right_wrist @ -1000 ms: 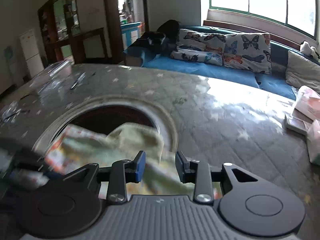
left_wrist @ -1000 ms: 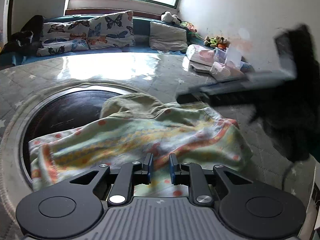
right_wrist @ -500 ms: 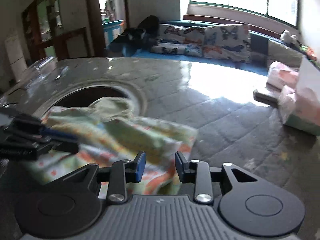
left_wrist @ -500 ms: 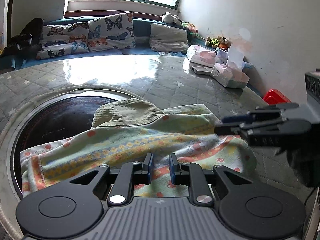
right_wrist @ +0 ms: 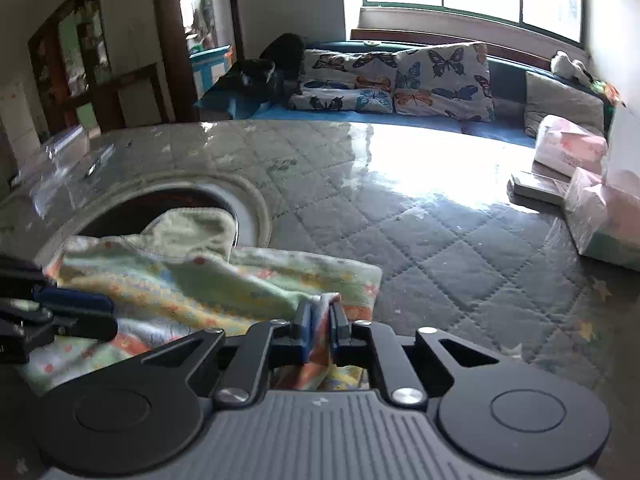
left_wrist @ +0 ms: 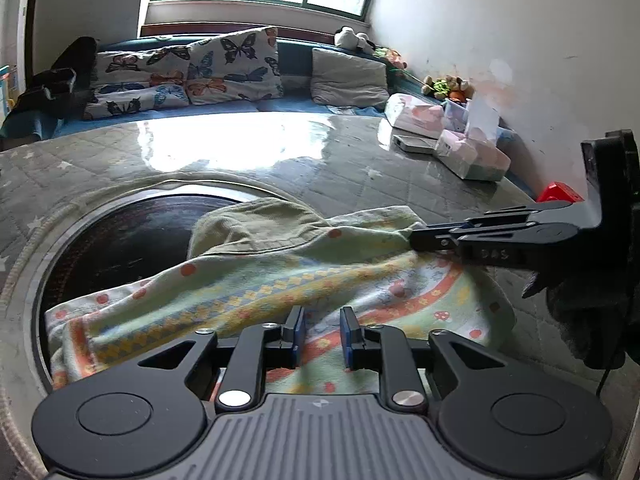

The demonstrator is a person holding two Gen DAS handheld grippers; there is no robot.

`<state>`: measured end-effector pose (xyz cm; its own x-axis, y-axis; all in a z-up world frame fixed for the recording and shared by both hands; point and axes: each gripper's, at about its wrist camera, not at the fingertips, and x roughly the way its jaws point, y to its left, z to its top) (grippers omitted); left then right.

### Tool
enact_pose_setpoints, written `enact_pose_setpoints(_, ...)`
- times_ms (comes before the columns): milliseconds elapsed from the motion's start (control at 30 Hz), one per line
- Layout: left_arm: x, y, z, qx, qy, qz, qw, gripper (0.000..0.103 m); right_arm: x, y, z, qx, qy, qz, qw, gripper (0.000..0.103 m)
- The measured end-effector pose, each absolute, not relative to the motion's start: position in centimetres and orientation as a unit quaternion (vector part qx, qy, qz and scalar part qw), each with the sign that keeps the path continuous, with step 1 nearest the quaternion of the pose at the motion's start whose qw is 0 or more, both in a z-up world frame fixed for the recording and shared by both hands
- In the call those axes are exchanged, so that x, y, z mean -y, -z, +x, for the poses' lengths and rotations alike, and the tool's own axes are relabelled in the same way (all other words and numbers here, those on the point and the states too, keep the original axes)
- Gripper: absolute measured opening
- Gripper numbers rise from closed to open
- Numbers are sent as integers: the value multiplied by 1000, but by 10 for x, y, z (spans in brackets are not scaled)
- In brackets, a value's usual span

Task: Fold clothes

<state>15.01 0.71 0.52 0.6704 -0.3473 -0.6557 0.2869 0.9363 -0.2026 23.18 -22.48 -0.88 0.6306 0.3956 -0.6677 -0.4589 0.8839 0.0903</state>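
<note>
A crumpled pale green garment with orange and yellow patterned bands (left_wrist: pixel 280 280) lies on the quilted table, partly over a dark round inset (left_wrist: pixel 120 240). It also shows in the right wrist view (right_wrist: pixel 224 276). My left gripper (left_wrist: pixel 322 334) is open just above the garment's near edge, with cloth between and below its fingers. My right gripper (right_wrist: pixel 320 326) is shut on a fold at the garment's right side. It also shows in the left wrist view (left_wrist: pixel 424 240), coming in from the right.
Tissue packs and boxes (left_wrist: pixel 460 148) stand at the table's far right by the wall; they also show in the right wrist view (right_wrist: pixel 592 200). A sofa with butterfly cushions (left_wrist: pixel 188 72) lies beyond the table. A red object (left_wrist: pixel 560 194) sits at the right edge.
My right gripper has moved in onto the garment's right side and shut on a fold of it. My left gripper has opened slightly and stayed over the near edge.
</note>
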Motion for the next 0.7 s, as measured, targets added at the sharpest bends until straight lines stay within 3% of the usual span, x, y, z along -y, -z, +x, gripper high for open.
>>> enact_pose_setpoints(267,-4,-9,128,-362,194,-31,911,25,222,-21,182,-337,-297,-74,890,15)
enact_pose_setpoints(700,-33,-1,98,-362,162,-48,917,26,230,4,163,-359,-300,-73,881,16)
